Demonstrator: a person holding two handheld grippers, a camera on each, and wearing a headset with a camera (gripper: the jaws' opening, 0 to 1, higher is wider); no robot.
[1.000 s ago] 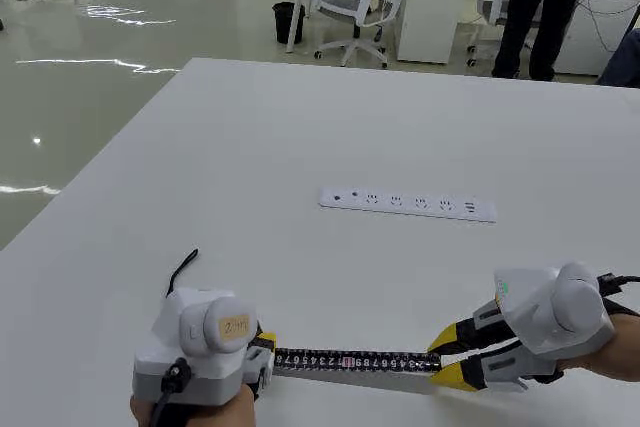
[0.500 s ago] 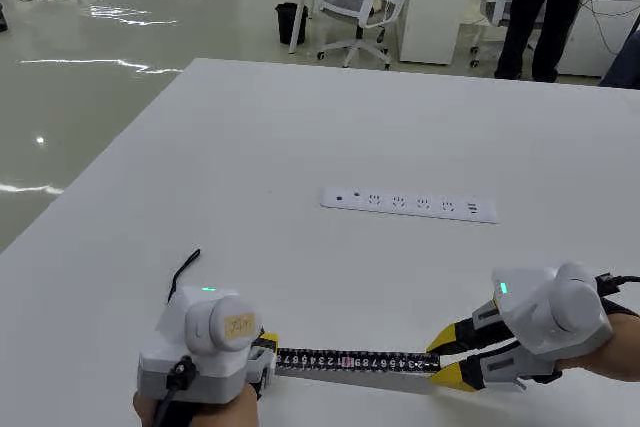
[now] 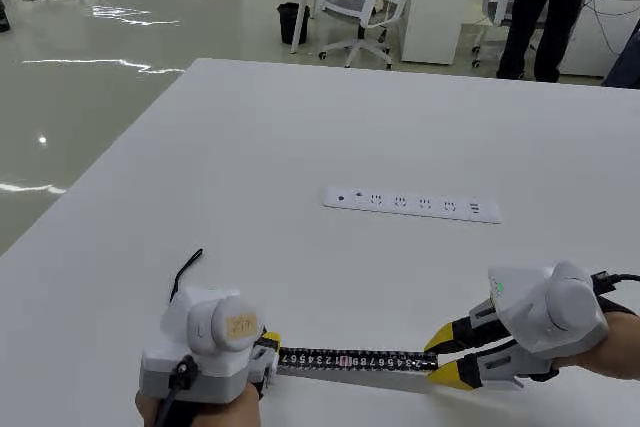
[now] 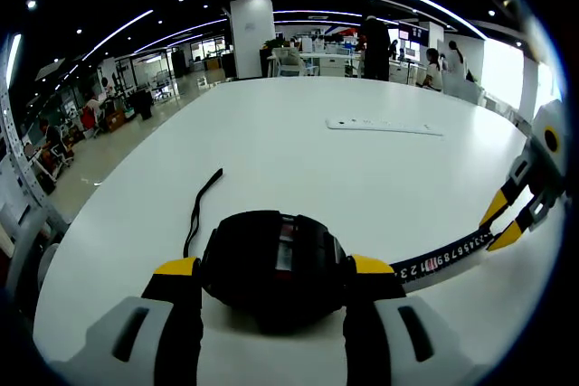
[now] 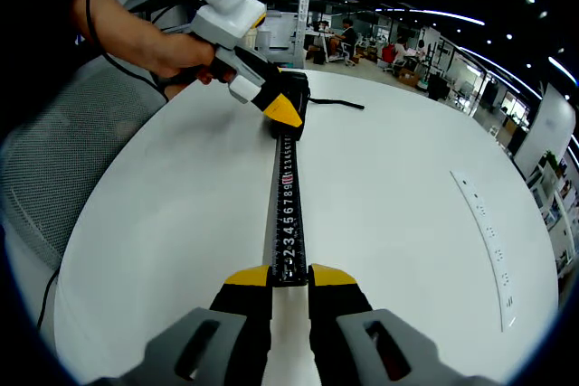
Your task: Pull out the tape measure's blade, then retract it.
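The right hand-held gripper, pinching the tip of the blade, is edging back toward the tape measure case, which the left hand-held gripper is clamping on the desk; a straight, slow feed is looking wisest.

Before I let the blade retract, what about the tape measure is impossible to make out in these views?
- End hook of the black numbered blade: right gripper view, covered by the yellow tips of the right gripper.
- Black tape measure case: head view, mostly hidden behind the white body of the left gripper.
- Any lock switch's position: left gripper view, too dark and blurred.
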